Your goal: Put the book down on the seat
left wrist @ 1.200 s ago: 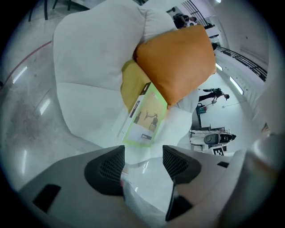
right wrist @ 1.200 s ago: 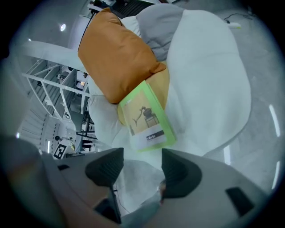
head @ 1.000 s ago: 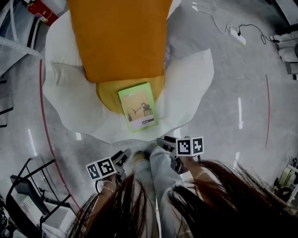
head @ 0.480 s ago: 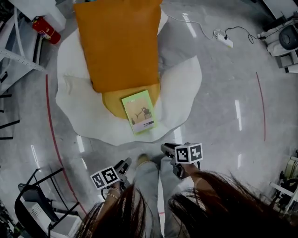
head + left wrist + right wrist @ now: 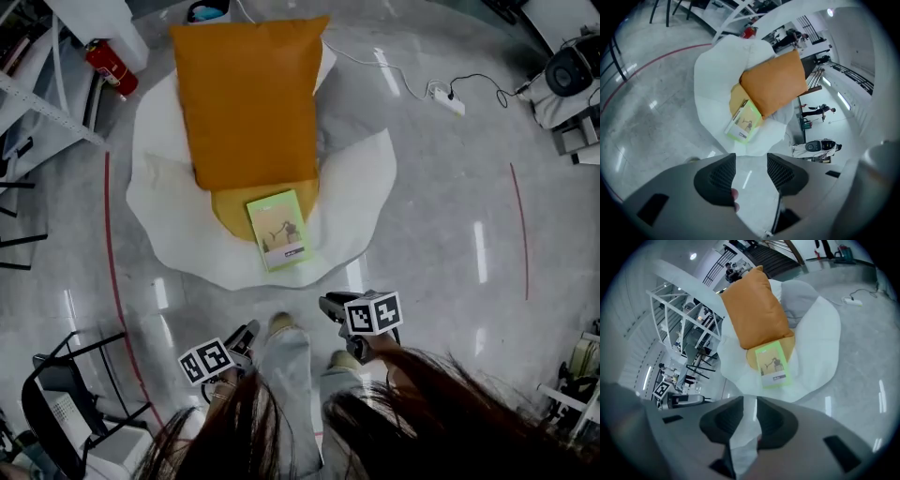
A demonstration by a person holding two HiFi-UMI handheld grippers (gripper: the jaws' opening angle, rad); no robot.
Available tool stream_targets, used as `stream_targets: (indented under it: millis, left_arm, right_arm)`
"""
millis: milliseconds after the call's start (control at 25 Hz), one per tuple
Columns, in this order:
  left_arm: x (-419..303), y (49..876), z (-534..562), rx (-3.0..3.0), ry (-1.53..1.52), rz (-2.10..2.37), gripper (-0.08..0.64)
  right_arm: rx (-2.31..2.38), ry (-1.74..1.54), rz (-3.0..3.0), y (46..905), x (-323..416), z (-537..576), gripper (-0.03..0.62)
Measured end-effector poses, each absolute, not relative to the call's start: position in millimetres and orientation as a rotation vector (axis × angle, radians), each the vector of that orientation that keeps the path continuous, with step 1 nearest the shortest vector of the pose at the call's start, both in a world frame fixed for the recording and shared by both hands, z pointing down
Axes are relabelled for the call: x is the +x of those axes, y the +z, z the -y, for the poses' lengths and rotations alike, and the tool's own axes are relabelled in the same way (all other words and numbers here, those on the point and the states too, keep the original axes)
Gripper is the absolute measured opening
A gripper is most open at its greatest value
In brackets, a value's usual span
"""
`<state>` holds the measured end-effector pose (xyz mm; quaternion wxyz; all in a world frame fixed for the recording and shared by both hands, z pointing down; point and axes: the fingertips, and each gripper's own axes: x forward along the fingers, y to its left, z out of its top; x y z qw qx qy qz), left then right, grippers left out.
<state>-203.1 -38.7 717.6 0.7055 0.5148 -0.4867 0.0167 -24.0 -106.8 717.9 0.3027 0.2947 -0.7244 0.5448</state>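
Book (image 5: 278,230) flat on orange seat (image 5: 228,204), centre of frame, cover up, lower end reaching onto white padded base (image 5: 361,202). Placement looks done.

Left gripper (image 5: 249,332) and right gripper (image 5: 327,305) low in frame, well apart from book.
- Left jaws: wide apart, just been closing, empty.
- Right jaws: narrow gap, just been closing, gripping nothing.

Book thin, stiff, glossy green cover. Seat and back cushion (image 5: 248,94) soft, matte fabric.

The green book (image 5: 278,230) is laid flat on the yellow seat (image 5: 230,206), at 6 o'clock from the orange cushion (image 5: 251,98). The left gripper (image 5: 249,332) and right gripper (image 5: 328,305) are held further toward 6 o'clock.
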Motion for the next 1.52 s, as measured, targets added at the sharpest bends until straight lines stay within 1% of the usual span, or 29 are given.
stream_targets:
  millis: [120,400,560,680,720,920,1120,1320,1520]
  left_arm:
    - [-189.8,688.0,36.9,1.176,-0.045,1.103,0.211]
    - [-155.3,625.8,17.7,1.253,-0.114,1.181,0.098]
    - [-131.0,597.1,-1.0,1.285,-0.142,1.198,0.071]
    - [-123.0,574.8,-13.1,1.297,-0.178,1.222,0.024]
    - [-122.0,566.3,-16.7,1.303,-0.189,1.232,0.017]
    - [-120.9,521.7,-36.1,1.342,-0.227,1.283,0.000]
    - [-120.7,482.6,-55.1,1.367,-0.234,1.369,0.000]
    - [-105.0,448.6,-66.1,1.418,-0.225,1.382,-0.002]
    - [-87.5,406.0,-71.5,1.467,-0.318,1.369,-0.002]
  right_arm:
    - [0.755,1.398,1.966,697.3,-13.8,101.1,0.095]
    - [0.735,1.335,2.056,645.8,21.2,84.9,0.083]
    - [0.761,1.274,2.093,621.1,48.5,73.8,0.058]
    - [0.759,1.220,2.123,601.8,61.1,65.2,0.043]
    - [0.748,1.202,2.134,594.5,63.2,61.8,0.041]
    - [0.692,1.126,2.197,552.8,69.7,43.4,0.031]
    - [0.634,1.071,2.257,511.4,75.1,25.2,0.026]
    - [0.623,1.066,2.313,468.0,85.3,21.9,0.023]
    - [0.594,1.014,2.384,421.6,100.0,20.6,0.020]
